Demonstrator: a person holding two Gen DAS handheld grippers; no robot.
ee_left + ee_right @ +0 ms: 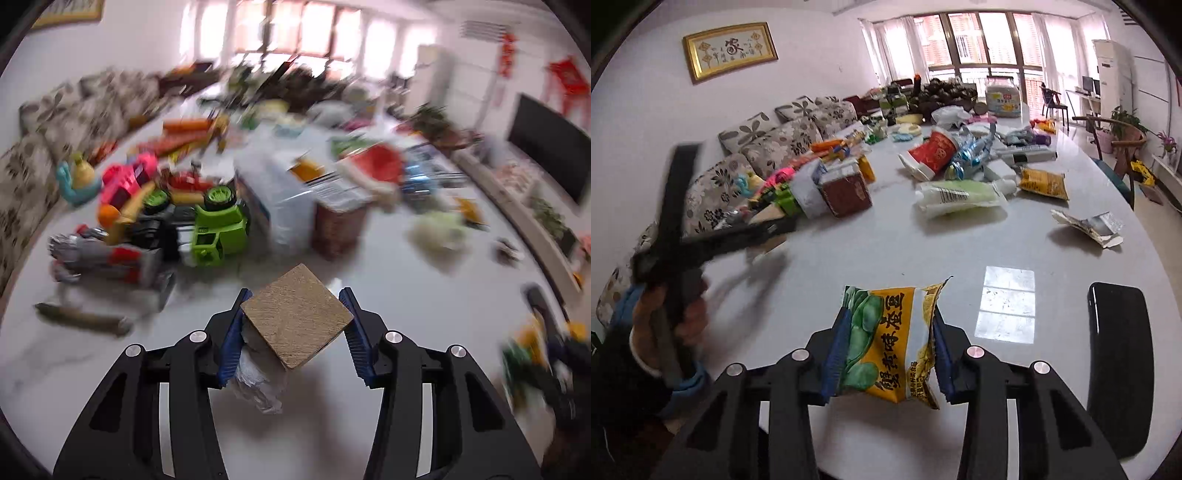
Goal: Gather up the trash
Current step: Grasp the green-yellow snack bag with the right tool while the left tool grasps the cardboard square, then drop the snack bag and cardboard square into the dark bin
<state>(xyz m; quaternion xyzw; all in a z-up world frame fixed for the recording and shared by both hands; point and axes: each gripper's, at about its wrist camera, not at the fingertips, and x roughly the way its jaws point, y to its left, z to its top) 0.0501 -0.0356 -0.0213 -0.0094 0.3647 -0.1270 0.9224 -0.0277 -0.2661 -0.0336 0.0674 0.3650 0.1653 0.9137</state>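
Fingers (pixel 245 314) clamping square wooden block (pixel 297 319); fingers (pixel 840 332) pinching crinkled yellow snack wrapper (pixel 890 343).

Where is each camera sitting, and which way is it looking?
Left wrist: rides the left gripper, looking along its blue-padded fingers over the white table; they pinch a brown square block, with blurry toys beyond.
Right wrist: rides the right gripper, looking over the table toward the windows; it pinches a yellow snack packet, a black phone lies at right, and the person's left hand shows.
Shared: the table, floral sofa, toys and red-patterned box.
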